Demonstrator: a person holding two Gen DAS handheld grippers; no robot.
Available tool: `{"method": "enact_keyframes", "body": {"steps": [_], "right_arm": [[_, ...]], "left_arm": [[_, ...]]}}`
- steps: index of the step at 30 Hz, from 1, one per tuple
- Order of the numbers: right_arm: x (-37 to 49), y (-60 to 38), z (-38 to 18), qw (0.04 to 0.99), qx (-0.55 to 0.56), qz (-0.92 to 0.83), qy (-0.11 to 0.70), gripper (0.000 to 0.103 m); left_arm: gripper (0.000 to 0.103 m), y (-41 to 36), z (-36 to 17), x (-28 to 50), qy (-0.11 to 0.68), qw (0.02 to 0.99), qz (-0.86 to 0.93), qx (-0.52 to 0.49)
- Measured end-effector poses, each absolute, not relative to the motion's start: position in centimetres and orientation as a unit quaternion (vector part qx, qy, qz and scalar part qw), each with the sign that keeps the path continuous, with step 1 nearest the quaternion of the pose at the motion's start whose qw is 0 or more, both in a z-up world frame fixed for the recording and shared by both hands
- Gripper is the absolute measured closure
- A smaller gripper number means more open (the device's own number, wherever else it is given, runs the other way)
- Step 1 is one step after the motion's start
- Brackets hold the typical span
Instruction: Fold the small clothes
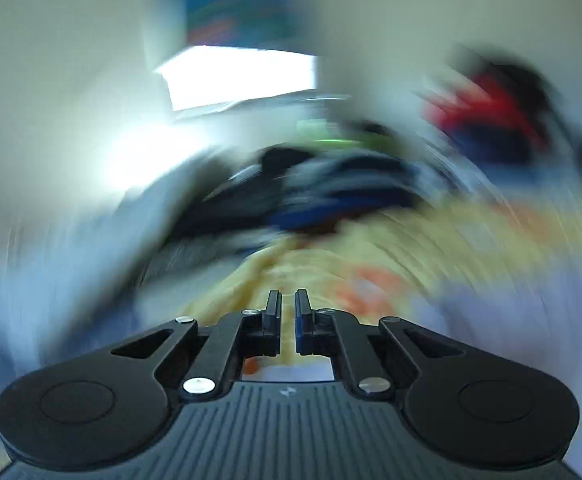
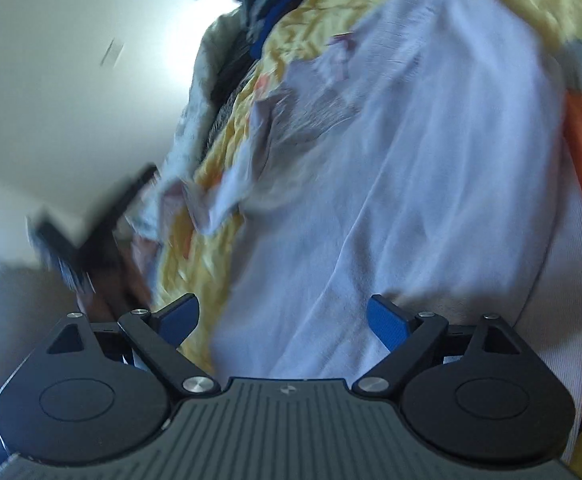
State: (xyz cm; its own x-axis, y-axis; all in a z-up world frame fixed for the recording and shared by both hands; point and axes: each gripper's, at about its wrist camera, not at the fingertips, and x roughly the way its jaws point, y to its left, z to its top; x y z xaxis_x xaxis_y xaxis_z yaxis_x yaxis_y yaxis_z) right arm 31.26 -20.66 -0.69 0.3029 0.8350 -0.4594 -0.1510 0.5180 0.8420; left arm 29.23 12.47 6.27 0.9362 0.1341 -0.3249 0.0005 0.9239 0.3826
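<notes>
Readable words or numbers: none in either view.
Left view mark: a small pale emblem (image 1: 286, 392) stands on the grey ribbed plastic body of the left tongs (image 1: 287, 304), near its front edge; it is a logo shape only, with no letters to make out.
Right view mark: the same kind of small pale emblem (image 2: 286, 390) stands on the grey ribbed plastic body of the right tongs (image 2: 287, 312); again no letters.
Wall in the left view: a blurred blue and red rectangular poster (image 1: 239, 4); anything printed on it is smeared past reading.
</notes>
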Motion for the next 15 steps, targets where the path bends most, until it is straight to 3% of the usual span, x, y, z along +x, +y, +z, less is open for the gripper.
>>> {"method": "enact_keyframes", "body": {"steps": [4,8,11,13,14,15], "right_arm": [[32.8,-23.0,-2.0,0.661,0.469,0.316,0.493,0.009],[33.2,-23.9,-2.2,0.635,0.505,0.299,0.502,0.010],[33.0,-23.6,-2.1,0.641,0.486,0.303,0.510,0.008],[32.9,-23.2,-2.2,0.651,0.469,0.305,0.513,0.009],[32.8,-23.1,-2.1,0.654,0.465,0.308,0.511,0.008],[32.7,-22.9,-2.1,0.657,0.460,0.310,0.511,0.008]], "left_arm": [[0.097,4.2,-0.8,24.5,0.196,0.892,-0.089,0.398],[0.097,2.5,-2.9,23.4,0.200,0.873,-0.088,0.435],[0.093,5.2,-0.2,25.0,0.223,0.915,-0.051,0.332],[0.090,9.7,2.3,26.6,0.239,0.951,0.005,0.197],[0.084,13.2,3.6,27.6,0.248,0.963,0.045,0.098],[0.061,16.2,4.4,28.1,0.253,0.964,0.078,0.014]]}}
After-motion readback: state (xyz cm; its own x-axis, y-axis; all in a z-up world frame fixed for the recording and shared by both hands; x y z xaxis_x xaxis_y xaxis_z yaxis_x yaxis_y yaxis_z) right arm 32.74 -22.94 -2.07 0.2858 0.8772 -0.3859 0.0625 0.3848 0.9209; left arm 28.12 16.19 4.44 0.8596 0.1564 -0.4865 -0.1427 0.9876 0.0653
